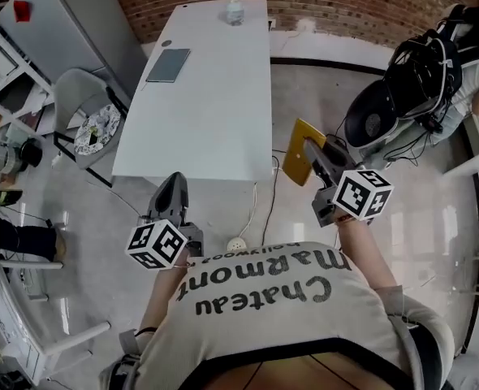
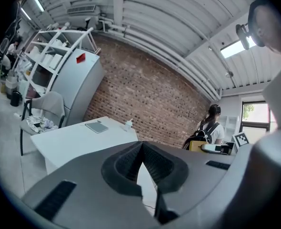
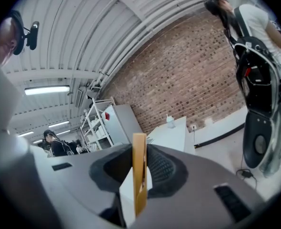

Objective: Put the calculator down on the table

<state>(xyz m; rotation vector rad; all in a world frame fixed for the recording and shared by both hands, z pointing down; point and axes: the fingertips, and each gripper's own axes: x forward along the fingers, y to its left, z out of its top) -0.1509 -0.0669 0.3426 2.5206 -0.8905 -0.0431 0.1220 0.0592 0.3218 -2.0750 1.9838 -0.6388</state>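
Note:
The calculator (image 1: 297,149) is a flat yellow slab, and my right gripper (image 1: 314,154) is shut on it. It hangs in the air off the near right corner of the white table (image 1: 223,128), over the floor. In the right gripper view the calculator (image 3: 139,174) stands edge-on between the dark pads, with the table (image 3: 173,133) farther ahead. My left gripper (image 1: 173,184) is shut with nothing in it, just in front of the table's near edge. In the left gripper view its pads (image 2: 131,163) meet, and the table (image 2: 76,140) lies ahead to the left.
A grey tablet (image 1: 168,65) and a small bottle (image 1: 235,10) lie on the table's far half. A chair (image 1: 93,124) with clutter stands to the left, near a grey cabinet (image 1: 77,19). A person with a black backpack (image 1: 422,75) is at the right. Cables (image 1: 260,197) run on the floor.

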